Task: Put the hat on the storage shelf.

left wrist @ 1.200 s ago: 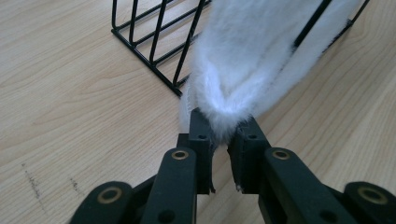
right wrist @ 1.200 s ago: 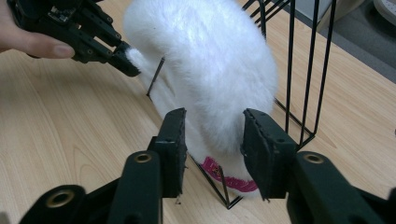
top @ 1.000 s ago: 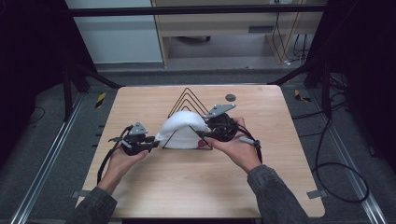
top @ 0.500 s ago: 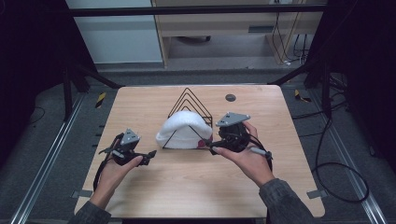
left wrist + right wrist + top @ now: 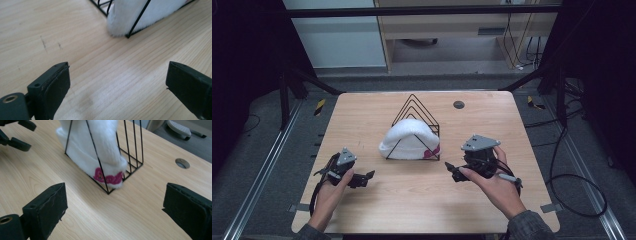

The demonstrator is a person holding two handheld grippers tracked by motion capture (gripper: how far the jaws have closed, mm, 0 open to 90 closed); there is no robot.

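Note:
A fluffy white hat (image 5: 409, 140) with a pink emblem (image 5: 108, 178) lies tucked in a black wire rack (image 5: 415, 111) of triangular frames at the table's middle. My left gripper (image 5: 366, 179) is low over the wood to the rack's front left, its jaws wide apart with nothing between them; they have just been opening. My right gripper (image 5: 451, 171) sits to the rack's front right, jaws likewise spread and empty after opening. In the left gripper view the hat (image 5: 140, 15) and rack corner (image 5: 128, 36) lie ahead. The right gripper view shows the left gripper (image 5: 17, 135) beyond the hat.
The light wooden table (image 5: 492, 120) has a round cable hole (image 5: 458, 104) behind the rack at right. Bare wood lies in front of the rack between my hands. Dark floor, metal rails and cables surround the table.
Both grippers have let go of the hat and drawn back toward the near edge, left going left, right going right. Their jaws have spread. The hat stays in the rack.

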